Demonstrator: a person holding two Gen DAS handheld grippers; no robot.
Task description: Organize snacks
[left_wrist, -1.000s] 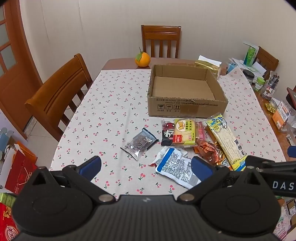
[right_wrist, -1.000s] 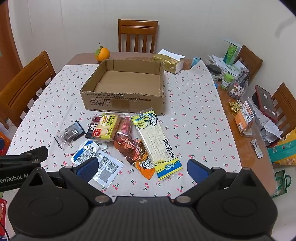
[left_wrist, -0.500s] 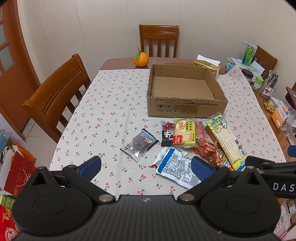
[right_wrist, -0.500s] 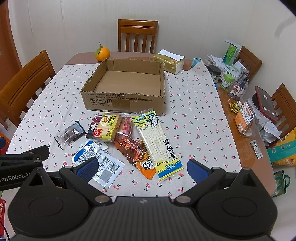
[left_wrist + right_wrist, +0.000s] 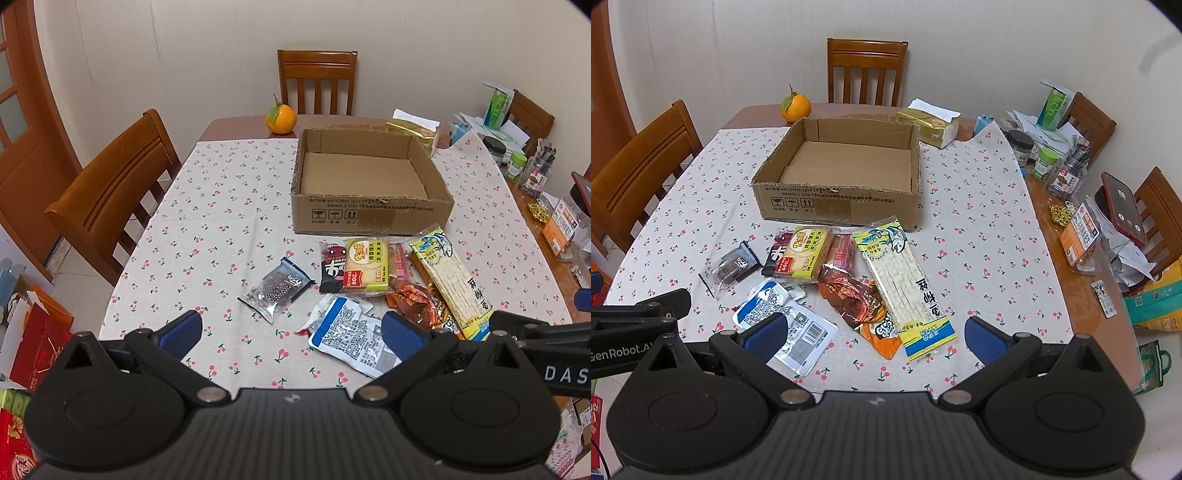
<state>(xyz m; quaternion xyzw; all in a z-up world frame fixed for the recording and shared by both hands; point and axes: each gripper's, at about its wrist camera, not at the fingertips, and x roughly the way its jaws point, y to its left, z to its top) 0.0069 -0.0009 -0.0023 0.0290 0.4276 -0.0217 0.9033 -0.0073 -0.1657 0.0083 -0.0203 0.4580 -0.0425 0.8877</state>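
Two views look down a table (image 5: 207, 206) covered in a cherry-print cloth. At the bottom of each frame a black claw with blue pads is spread wide and holds nothing: the left claw (image 5: 291, 334) in the left view, the right claw (image 5: 873, 332) in the right view. An empty cardboard box (image 5: 369, 218) sits at the centre, slightly upper right in the left view. Just below it lies a loose pile of snacks: a yellow cracker pack (image 5: 366, 266) on a dark packet (image 5: 330, 267), a long noodle pack (image 5: 905, 284), a red-orange pouch (image 5: 855, 301), and a white-blue pouch (image 5: 786, 325) nearest the claws. A clear silver-black packet (image 5: 277, 290) lies alone, left of the pile. An orange (image 5: 281, 119) rests on the far edge of the table, above the box.
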